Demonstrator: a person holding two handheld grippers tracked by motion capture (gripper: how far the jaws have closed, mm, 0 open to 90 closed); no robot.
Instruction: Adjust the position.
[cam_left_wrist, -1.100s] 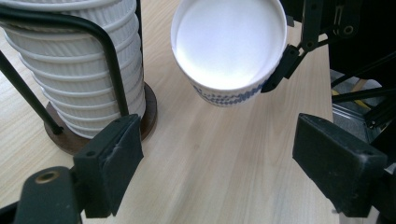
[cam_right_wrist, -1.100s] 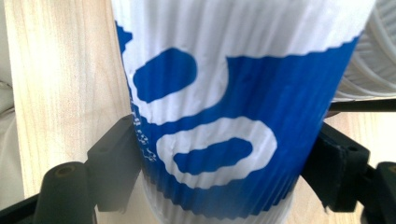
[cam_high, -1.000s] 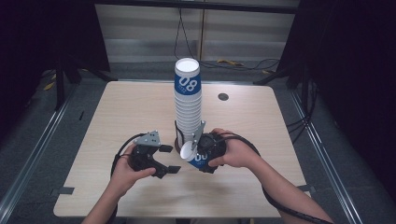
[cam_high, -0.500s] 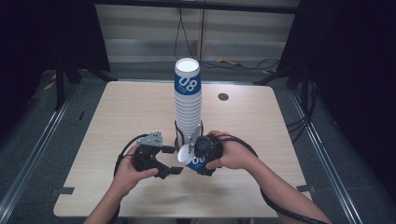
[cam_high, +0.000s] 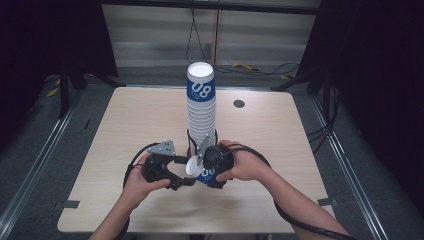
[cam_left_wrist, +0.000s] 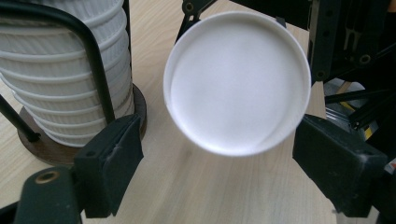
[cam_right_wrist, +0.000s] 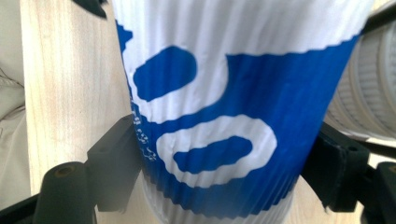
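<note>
- Where the two grippers meet near the front middle of the table (cam_high: 125, 125), a single blue-and-white paper cup (cam_high: 199, 169) lies roughly on its side, white open mouth turned toward the person's left.
- Right gripper (cam_high: 209, 170): clenched on the cup. In the right gripper view both black jaws press the ribbed wall of the cup (cam_right_wrist: 219, 121) from either side; large white digits on a blue band face the camera.
- Left gripper (cam_high: 182, 175): jaws spread wide, gripping nothing. In the left gripper view the round white mouth of the cup (cam_left_wrist: 237, 81) sits between and beyond the two pads (cam_left_wrist: 112, 163), touching neither as far as can be seen.
- Left hand (cam_high: 140, 181) wraps the left gripper's body; grey three-cornered plate (cam_high: 164, 148) on top of it. Right hand (cam_high: 245, 165) holds the right gripper; black cable (cam_high: 300, 225) trails back along the forearm.
- Just behind the grippers: tall stack of nested cups (cam_high: 201, 107), upright, ribbed white walls, top cup showing "08" on blue.
- Stack stands on a round dark wooden base (cam_left_wrist: 56, 144) with thin black upright rods (cam_left_wrist: 100, 70) around it, seen close in the left gripper view.
- Small dark round disc (cam_high: 239, 104) on the tabletop toward the far right, well apart from the stack.
- Table is light wood; dark floor and cables beyond its far edge.
</note>
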